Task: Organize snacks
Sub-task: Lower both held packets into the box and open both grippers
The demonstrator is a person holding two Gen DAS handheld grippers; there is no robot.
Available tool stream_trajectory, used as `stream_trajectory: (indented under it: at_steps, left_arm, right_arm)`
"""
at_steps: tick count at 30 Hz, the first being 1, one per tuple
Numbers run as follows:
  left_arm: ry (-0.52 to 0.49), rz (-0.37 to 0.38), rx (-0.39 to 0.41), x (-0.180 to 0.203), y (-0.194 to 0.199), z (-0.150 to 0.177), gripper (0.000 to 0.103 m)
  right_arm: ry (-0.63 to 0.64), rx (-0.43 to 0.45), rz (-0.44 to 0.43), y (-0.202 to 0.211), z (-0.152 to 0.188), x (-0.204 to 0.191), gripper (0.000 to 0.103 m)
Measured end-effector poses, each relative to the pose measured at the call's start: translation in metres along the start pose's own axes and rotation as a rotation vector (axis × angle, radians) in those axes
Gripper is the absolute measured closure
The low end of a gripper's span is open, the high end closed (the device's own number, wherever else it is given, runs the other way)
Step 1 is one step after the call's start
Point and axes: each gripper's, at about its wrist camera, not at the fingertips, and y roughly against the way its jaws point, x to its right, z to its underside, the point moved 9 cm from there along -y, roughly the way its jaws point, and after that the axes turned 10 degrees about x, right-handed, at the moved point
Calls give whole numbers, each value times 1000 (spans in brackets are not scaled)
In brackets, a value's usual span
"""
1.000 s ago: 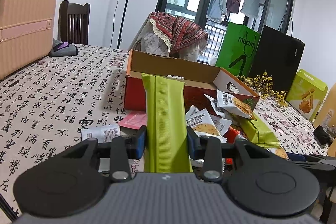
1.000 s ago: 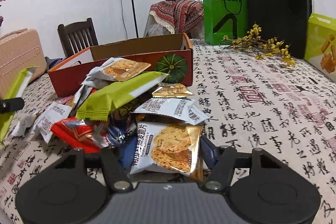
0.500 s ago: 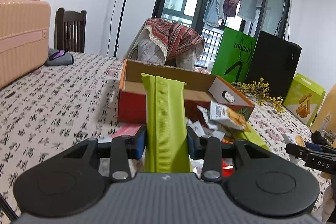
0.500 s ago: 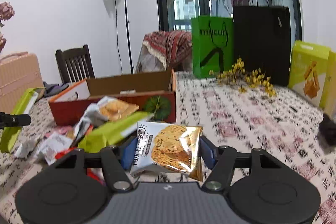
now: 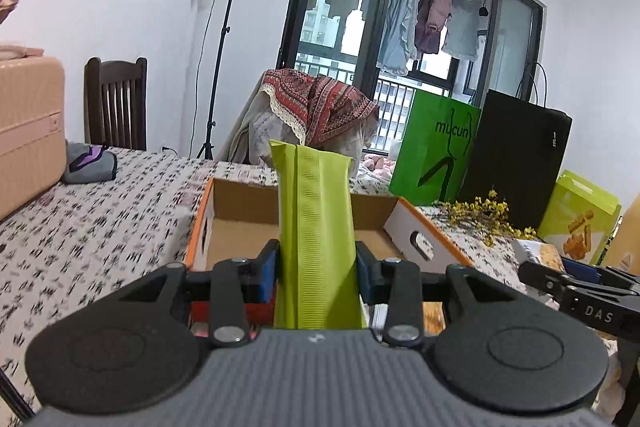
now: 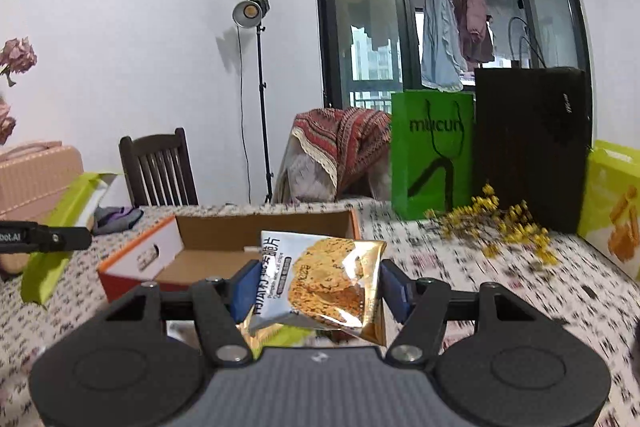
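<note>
Snack transfer to the open cardboard box: left tool pinching an upright green packet, right tool pinching a tilted oat-crisp packet, both held near the box; each should clear the near rim before release, kept apart.

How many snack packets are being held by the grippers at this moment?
2. A long green packet stands upright in the left gripper; a cracker packet sits tilted in the right gripper. Both are near the open cardboard box. Other packets may be hidden below the grippers.
</note>
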Motion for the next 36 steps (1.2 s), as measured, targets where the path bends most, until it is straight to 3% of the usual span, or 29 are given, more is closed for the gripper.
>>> stream_trajectory:
  at_steps: [17, 27, 34, 36]
  left_arm:
    - [40, -66, -30, -5, -101, -27, 64]
    - [48, -171, -95, -36, -159, -1, 64]
    - [30, -225, -153, -54, -174, 25, 63]
    - [25, -226, -148, -55, -174, 27, 57]
  right_arm:
    - [-6, -15, -55, -110, -36, -23, 40]
    - [-12, -129, -27, -175, -5, -23, 40]
    - [-11, -184, -39, -186, 23, -22, 39]
    - [-21, -190, -46, -187, 26, -21, 34]
